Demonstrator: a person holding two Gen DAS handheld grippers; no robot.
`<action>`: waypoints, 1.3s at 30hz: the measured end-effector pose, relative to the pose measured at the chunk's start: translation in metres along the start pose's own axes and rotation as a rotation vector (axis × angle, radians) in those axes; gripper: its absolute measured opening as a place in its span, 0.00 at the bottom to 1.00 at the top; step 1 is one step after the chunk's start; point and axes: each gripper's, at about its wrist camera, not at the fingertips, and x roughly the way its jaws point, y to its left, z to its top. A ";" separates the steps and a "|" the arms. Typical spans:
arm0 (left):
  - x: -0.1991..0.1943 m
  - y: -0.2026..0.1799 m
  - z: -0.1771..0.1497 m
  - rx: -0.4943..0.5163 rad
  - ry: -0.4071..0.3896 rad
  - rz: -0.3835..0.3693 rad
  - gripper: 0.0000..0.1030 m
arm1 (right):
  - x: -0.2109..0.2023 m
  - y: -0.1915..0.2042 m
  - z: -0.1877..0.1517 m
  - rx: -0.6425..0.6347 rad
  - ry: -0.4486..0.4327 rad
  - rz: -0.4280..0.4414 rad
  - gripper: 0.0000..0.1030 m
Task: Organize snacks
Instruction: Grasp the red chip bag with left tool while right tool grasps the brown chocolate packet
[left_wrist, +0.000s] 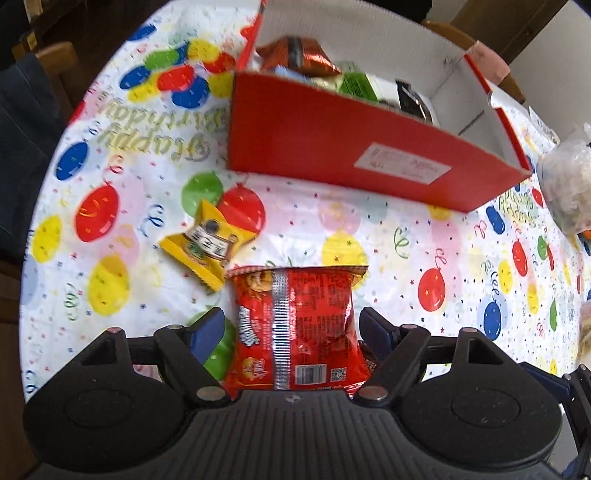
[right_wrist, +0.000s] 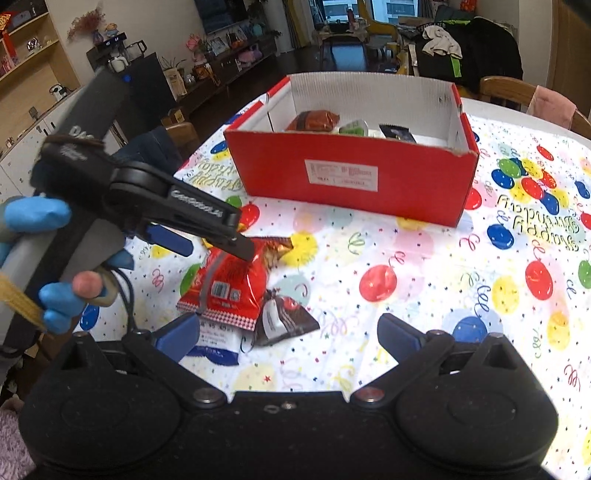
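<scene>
— Snacks? From the left wrist, a red snack bag (left_wrist: 295, 328) lies on the tablecloth (left_wrist: 388, 236) between the left gripper (left_wrist: 291, 325)'s spread fingers, unpinched.

— From the right wrist, the right gripper (right_wrist: 288, 332) is spread too, empty, above a dark packet (right_wrist: 284, 319); red box (right_wrist: 351, 173) beyond.
</scene>
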 end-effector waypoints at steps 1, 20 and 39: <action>0.004 -0.001 0.000 -0.003 0.008 0.000 0.78 | 0.001 -0.001 -0.001 0.000 0.004 -0.003 1.00; 0.024 -0.002 0.000 -0.042 0.015 -0.017 0.70 | 0.031 -0.003 -0.002 -0.047 0.088 -0.011 0.97; 0.004 0.028 -0.004 -0.158 -0.010 -0.061 0.65 | 0.094 0.011 0.007 -0.226 0.166 0.001 0.65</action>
